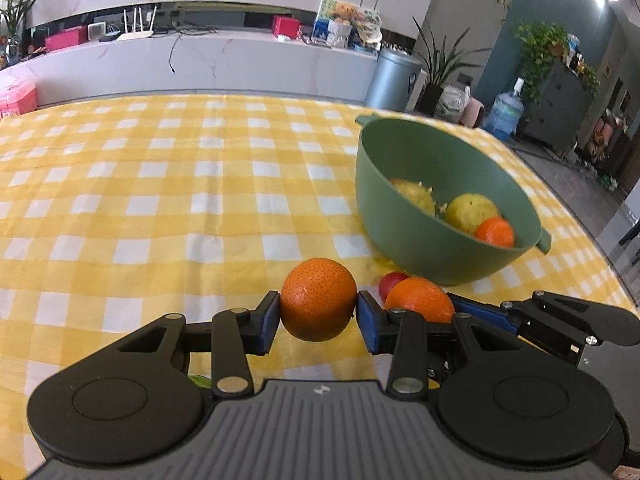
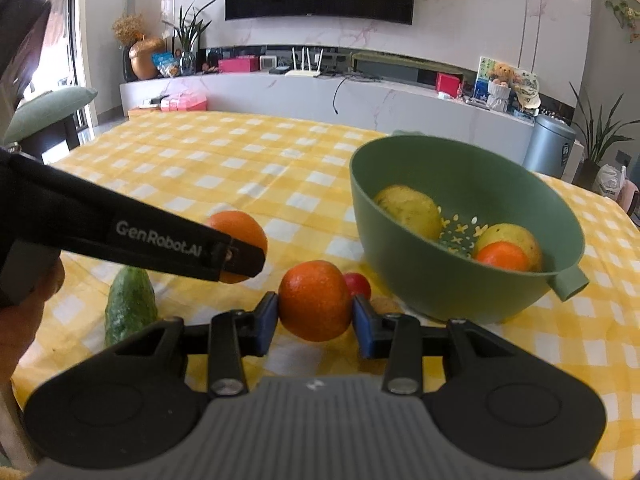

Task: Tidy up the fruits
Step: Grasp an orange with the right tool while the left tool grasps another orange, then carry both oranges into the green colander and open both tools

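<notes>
table: yellow-and-white check cloth point(image 2: 224, 168) over the whole top, and all the fruit sits at the near right end, so neither hand has far to travel.

bowl: green colander bowl point(image 2: 404, 216) on the cloth to the right, tipped a little toward us, probably so fruit can just be dropped in. Already holds two yellow-green fruits point(image 2: 410, 210) and a small orange point(image 2: 503, 257), so I'd say we're partway through.

cucumber: green cucumber point(image 2: 130, 306) lying on the cloth at the left, well apart from the bowl. Not fruit in the sorting sense, so maybe left out on purpose, just guessing.

left gripper: left gripper point(image 1: 318, 316) has its blue pads clamped on a left orange point(image 1: 318, 299), one pad each side. It looks lifted off the cloth, hard to be sure.

right gripper: right gripper point(image 2: 315, 314) is doing the same, pinching a right orange point(image 2: 314, 300) across its widest part, close to the bowl's near wall. Gripping the middle makes sense, round stuff squirts out otherwise.

leftovers: a small red fruit point(image 2: 358, 284) on the cloth just behind that orange, next to the bowl's base. Something brownish beside it, too small to tell.
</notes>
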Demonstrator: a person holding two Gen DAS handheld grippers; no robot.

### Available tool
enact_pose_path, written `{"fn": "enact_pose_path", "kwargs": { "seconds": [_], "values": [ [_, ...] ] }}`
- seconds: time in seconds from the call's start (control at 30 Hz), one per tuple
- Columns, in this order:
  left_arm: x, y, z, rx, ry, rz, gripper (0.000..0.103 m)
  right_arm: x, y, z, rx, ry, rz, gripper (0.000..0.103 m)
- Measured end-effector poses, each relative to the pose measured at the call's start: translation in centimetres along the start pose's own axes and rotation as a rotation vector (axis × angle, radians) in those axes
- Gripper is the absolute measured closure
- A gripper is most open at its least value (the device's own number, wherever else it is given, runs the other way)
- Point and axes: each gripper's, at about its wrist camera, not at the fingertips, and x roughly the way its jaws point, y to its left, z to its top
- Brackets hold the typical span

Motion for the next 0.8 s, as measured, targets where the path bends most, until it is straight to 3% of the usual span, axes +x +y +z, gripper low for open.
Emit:
{"fn": "enact_pose_path", "kwargs": {
  "seconds": [0.3,0.8],
  "values": [
    [-2.2,-1.2,0.9,-0.006,-0.067,-0.029,0.057,-2.6,-0.4,0.2,0.041,-0.079,0.02,0.066],
    [-4.2,-5.0,3.5,0.027,-0.08,-0.077,0.057,-7.7,-3.2,1.5,0.106,-0.159,-0.022,0.066]
  ]
}}
